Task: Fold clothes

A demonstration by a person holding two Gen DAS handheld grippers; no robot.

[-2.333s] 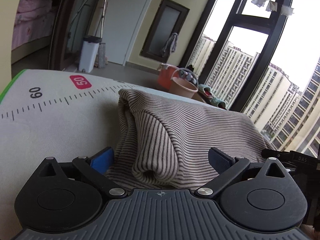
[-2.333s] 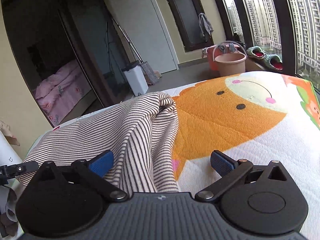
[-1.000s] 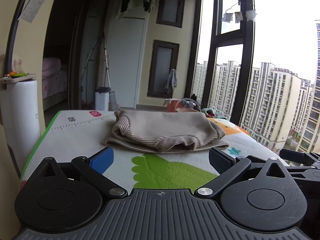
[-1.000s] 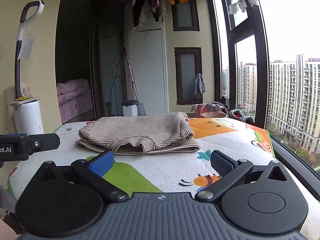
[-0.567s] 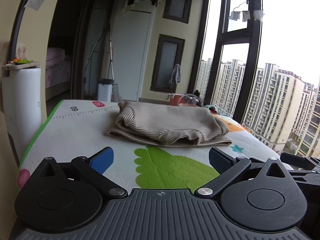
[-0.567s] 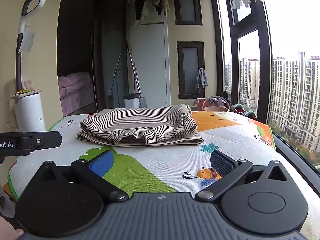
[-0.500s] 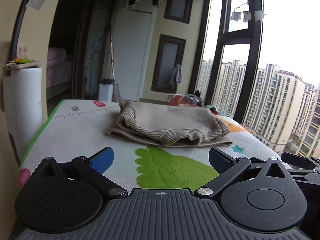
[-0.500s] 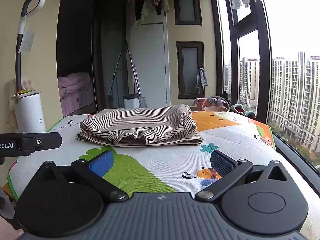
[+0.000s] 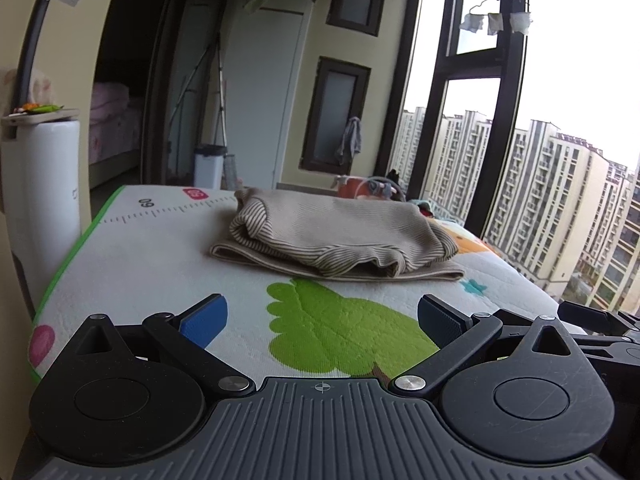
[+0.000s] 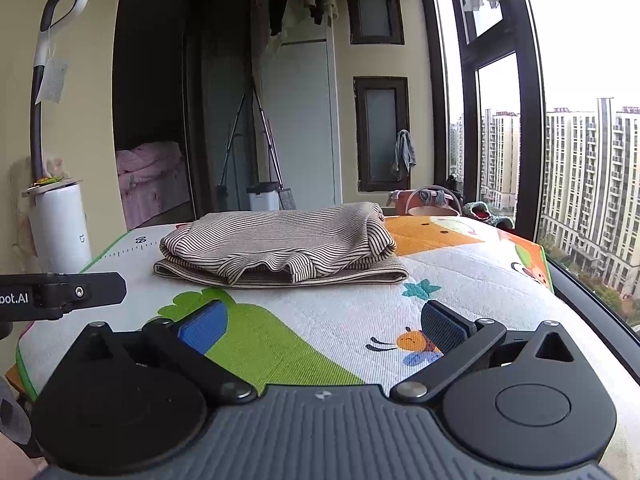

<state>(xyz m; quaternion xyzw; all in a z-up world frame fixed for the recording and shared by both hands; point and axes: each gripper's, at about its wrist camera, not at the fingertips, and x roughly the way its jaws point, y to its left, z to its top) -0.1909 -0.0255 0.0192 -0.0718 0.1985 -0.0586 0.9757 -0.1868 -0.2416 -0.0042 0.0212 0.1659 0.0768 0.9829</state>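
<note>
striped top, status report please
Left hand-held gripper open, empty; right hand-held gripper same. Striped top folded on play mat. Nothing in the way.

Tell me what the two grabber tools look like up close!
Both the left gripper and the right gripper look alike: a grey ribbed body, two round black discs, black link arms with silver pins, and two fingers with blue textured pads. In the right wrist view, the other tool's black side bears white letters.
</note>
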